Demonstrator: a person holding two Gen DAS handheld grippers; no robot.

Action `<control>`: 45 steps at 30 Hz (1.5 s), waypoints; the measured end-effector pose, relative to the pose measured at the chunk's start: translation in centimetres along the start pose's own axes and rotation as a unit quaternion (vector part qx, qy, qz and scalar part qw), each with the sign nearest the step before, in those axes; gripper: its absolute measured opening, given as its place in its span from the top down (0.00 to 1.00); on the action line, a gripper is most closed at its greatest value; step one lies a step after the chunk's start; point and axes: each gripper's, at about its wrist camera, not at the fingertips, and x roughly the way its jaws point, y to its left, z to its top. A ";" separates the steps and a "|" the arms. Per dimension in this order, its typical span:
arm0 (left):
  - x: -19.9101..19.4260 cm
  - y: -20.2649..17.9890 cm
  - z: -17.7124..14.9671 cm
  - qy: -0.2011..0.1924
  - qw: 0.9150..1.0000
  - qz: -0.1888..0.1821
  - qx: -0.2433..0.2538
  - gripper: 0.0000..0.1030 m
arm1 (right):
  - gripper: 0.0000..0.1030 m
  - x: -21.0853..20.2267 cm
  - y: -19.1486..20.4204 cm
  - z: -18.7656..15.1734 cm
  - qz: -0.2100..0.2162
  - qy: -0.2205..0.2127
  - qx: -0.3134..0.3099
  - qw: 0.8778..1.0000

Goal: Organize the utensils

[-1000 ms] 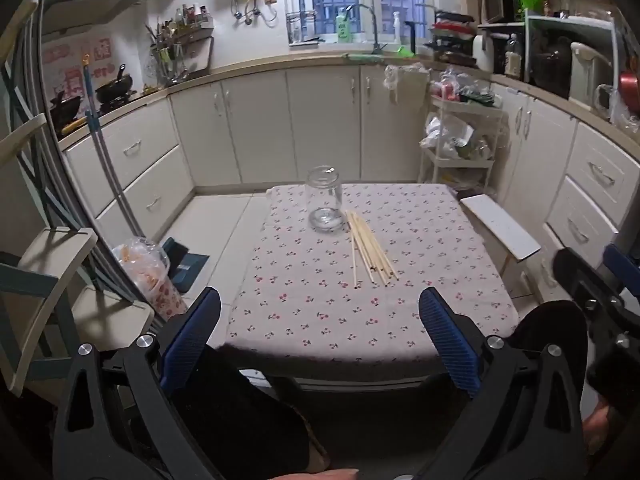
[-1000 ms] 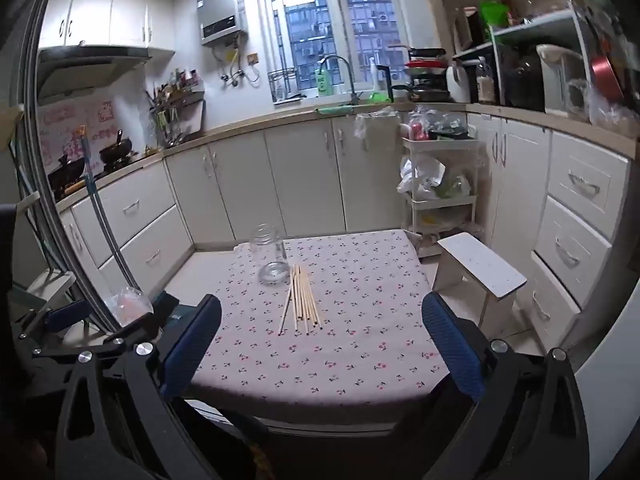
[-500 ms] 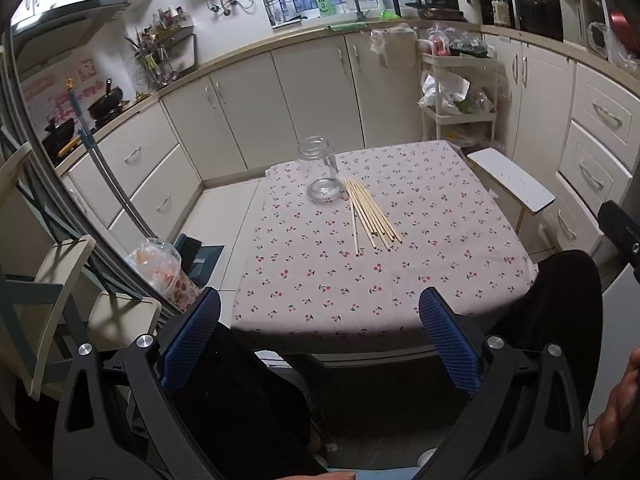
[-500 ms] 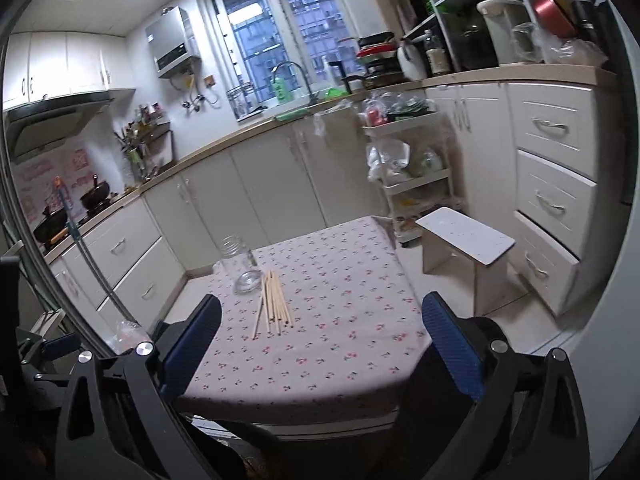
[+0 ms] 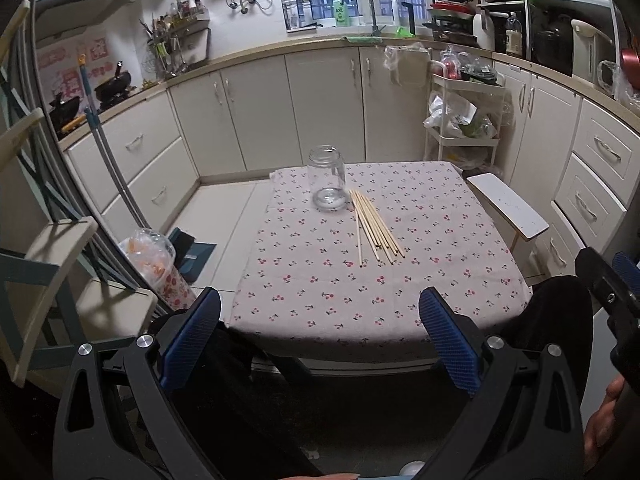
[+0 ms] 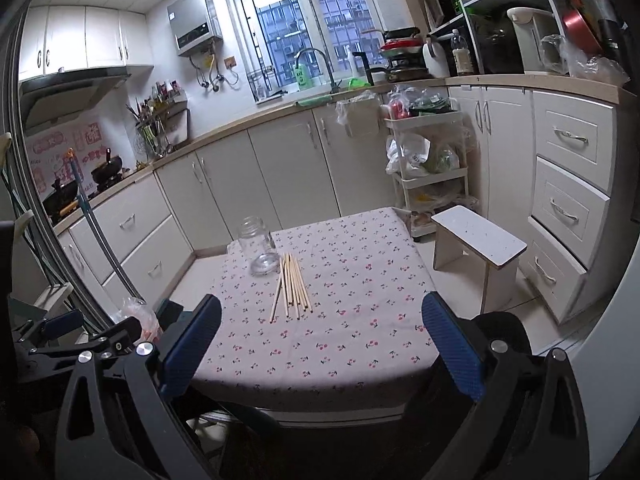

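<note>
No legible brand or label anywhere; pink paper decorations with characters [image 6: 60, 148] on the far left wall are too blurred to read, and a green bottle by the window [image 5: 341, 11] shows dark print I cannot make out

Clear empty glass jar [image 5: 327, 179] stands upright on the table with cherry-print pink cloth [image 5: 440, 240], toward its far left part. Bundle of pale wooden chopsticks [image 5: 375, 227] lies flat just right of the jar, far tips close to the jar base, near ends fanned out toward the table middle; whether they touch the jar cannot be told

Left black gripper with blue pads [image 5: 319, 336] hangs off the near table edge, jaws wide, nothing between them. Right black gripper with blue pads [image 6: 320, 338] likewise at the near edge, jaws spread wide and empty

White low stool [image 6: 480, 244] sits right of the table, white tiered cart with bags [image 6: 428, 168] beyond it

Against half a second ago: left view has levelled and pulled lower, table looks farther; right view has tipped down and come nearer the table; jar and chopsticks unmoved
</note>
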 end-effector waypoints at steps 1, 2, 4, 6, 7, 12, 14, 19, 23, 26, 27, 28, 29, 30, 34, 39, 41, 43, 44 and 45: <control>0.3 0.0 0.0 0.003 1.000 -0.006 -0.001 0.07 | 0.06 0.1 0.1 -0.1 -0.001 0.001 0.000 1.000; 0.6 0.1 0.0 0.004 1.000 -0.009 -0.002 0.07 | 0.06 0.4 0.3 -0.2 -0.002 0.004 -0.001 1.000; 1.2 0.4 0.0 0.006 1.000 -0.016 -0.008 0.07 | 0.06 1.1 0.8 -0.3 -0.010 0.011 -0.010 1.000; 2.0 0.8 0.2 0.009 0.999 -0.026 -0.018 0.07 | 0.06 1.6 1.2 -0.5 -0.014 0.015 -0.016 1.000; 2.4 1.1 0.2 0.010 0.999 -0.032 -0.022 0.07 | 0.06 2.0 1.5 -0.5 -0.017 0.018 -0.021 0.999; 4.2 2.0 0.3 0.016 0.998 -0.052 -0.044 0.07 | 0.06 3.6 3.0 -0.6 -0.021 0.035 -0.038 0.998; 4.7 2.4 0.3 0.020 0.997 -0.055 -0.051 0.07 | 0.06 4.0 3.5 -0.6 -0.020 0.038 -0.042 0.998; 5.9 2.7 0.7 0.020 0.997 -0.048 -0.060 0.07 | 0.06 5.3 3.8 -0.4 -0.014 0.036 -0.047 0.998; 6.9 2.3 1.0 0.028 0.997 -0.042 -0.056 0.07 | 0.06 6.8 3.1 -0.3 -0.013 0.045 -0.035 0.998; 7.4 2.2 1.1 0.032 0.997 -0.037 -0.054 0.07 | 0.06 7.4 3.1 -0.3 -0.012 0.051 -0.034 0.998; 7.7 2.3 1.2 0.035 0.997 -0.036 -0.057 0.07 | 0.06 7.6 3.2 -0.3 -0.010 0.053 -0.035 0.998; 7.8 2.4 1.1 0.037 0.997 -0.035 -0.059 0.07 | 0.06 7.7 3.3 -0.4 -0.007 0.054 -0.038 0.998; 7.8 2.5 1.1 0.038 0.997 -0.034 -0.060 0.07 | 0.06 7.7 3.5 -0.5 -0.006 0.055 -0.040 0.998; 7.9 2.5 1.0 0.039 0.997 -0.033 -0.060 0.07 | 0.06 7.7 3.6 -0.6 -0.004 0.056 -0.042 0.998; 7.7 2.6 0.9 0.037 0.997 -0.030 -0.059 0.07 | 0.06 7.7 4.3 -0.7 0.001 0.057 -0.049 0.997; 7.0 2.9 0.2 0.041 0.997 -0.032 -0.063 0.07 | 0.06 6.6 4.8 -1.0 0.002 0.055 -0.052 0.997; 6.5 3.1 -0.1 0.040 0.997 -0.032 -0.064 0.07 | 0.06 5.9 4.9 -1.3 0.003 0.054 -0.054 0.997; 5.7 3.2 -0.6 0.036 0.997 -0.034 -0.065 0.07 | 0.06 5.3 5.1 -1.3 0.002 0.052 -0.057 0.997; 5.3 3.2 -0.8 0.034 0.997 -0.035 -0.065 0.07 | 0.06 4.8 5.2 -1.5 0.001 0.050 -0.059 0.997; 4.9 3.3 -1.1 0.033 0.997 -0.036 -0.065 0.07 | 0.06 4.3 5.3 -1.7 0.001 0.047 -0.061 0.997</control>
